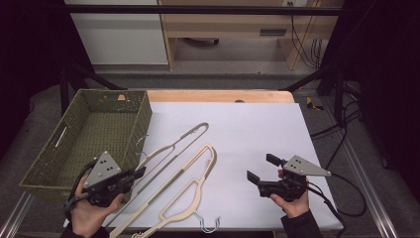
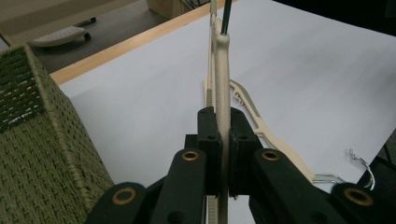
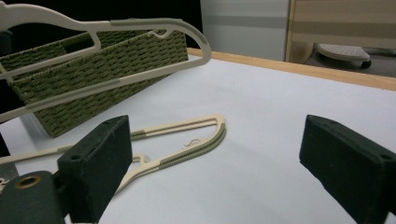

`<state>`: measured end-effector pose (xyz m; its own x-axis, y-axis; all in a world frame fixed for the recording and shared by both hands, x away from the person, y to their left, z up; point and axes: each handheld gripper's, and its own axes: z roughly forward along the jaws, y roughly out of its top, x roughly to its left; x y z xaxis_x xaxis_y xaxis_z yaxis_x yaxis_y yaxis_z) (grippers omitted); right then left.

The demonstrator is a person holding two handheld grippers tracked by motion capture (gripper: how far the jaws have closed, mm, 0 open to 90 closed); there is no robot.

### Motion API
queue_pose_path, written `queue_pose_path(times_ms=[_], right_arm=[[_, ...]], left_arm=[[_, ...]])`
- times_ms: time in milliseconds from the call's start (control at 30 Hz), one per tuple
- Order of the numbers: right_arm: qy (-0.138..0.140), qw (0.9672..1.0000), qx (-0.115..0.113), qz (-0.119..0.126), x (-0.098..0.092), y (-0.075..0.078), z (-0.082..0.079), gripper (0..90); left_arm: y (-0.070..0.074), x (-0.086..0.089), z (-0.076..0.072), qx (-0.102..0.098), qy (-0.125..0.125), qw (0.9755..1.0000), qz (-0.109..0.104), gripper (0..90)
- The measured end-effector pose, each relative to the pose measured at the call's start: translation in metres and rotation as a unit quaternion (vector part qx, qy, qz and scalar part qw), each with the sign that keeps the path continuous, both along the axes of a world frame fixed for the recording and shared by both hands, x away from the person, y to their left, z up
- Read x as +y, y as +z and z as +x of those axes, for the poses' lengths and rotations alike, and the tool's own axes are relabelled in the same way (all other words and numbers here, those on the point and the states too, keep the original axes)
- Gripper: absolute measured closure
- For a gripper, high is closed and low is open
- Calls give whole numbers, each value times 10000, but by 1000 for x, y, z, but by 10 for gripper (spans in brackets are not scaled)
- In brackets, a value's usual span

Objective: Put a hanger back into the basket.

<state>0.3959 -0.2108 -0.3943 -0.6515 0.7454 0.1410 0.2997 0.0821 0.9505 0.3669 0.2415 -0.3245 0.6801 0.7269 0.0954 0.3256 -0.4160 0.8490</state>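
Cream hangers (image 1: 190,171); olive woven basket (image 1: 47,163); white sheet (image 1: 257,129); black tool pads (image 3: 100,165).

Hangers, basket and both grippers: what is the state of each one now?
Left gripper: shut on the raised hanger.
Raised hanger: held, one end lifted off the table.
Flat hanger: lying on the white sheet, untouched.
Basket: upright, looks empty.
Right gripper: open, nothing between its jaws.
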Motion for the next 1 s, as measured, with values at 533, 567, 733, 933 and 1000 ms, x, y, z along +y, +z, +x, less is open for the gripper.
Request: queue_pose_path(times_ms=[533,567,733,933,1000], right_arm=[[-224,9997,-45,-22,-10,3,2,70],[-235,9997,-47,-21,-11,3,2,70],[-268,9996,-50,-30,-13,4,2,65],[-324,9995,-44,-20,-15,4,3,61],[-318,9995,-52,-32,-16,5,2,59]], left_arm=[[71,47,25,-354,-291,9985,-288,858],[71,47,25,-354,-291,9985,-288,858],[85,69,50,-320,-139,9993,-164,858],[89,90,72,-286,-136,9993,-179,858],[87,98,80,-274,-52,9995,-122,858]])
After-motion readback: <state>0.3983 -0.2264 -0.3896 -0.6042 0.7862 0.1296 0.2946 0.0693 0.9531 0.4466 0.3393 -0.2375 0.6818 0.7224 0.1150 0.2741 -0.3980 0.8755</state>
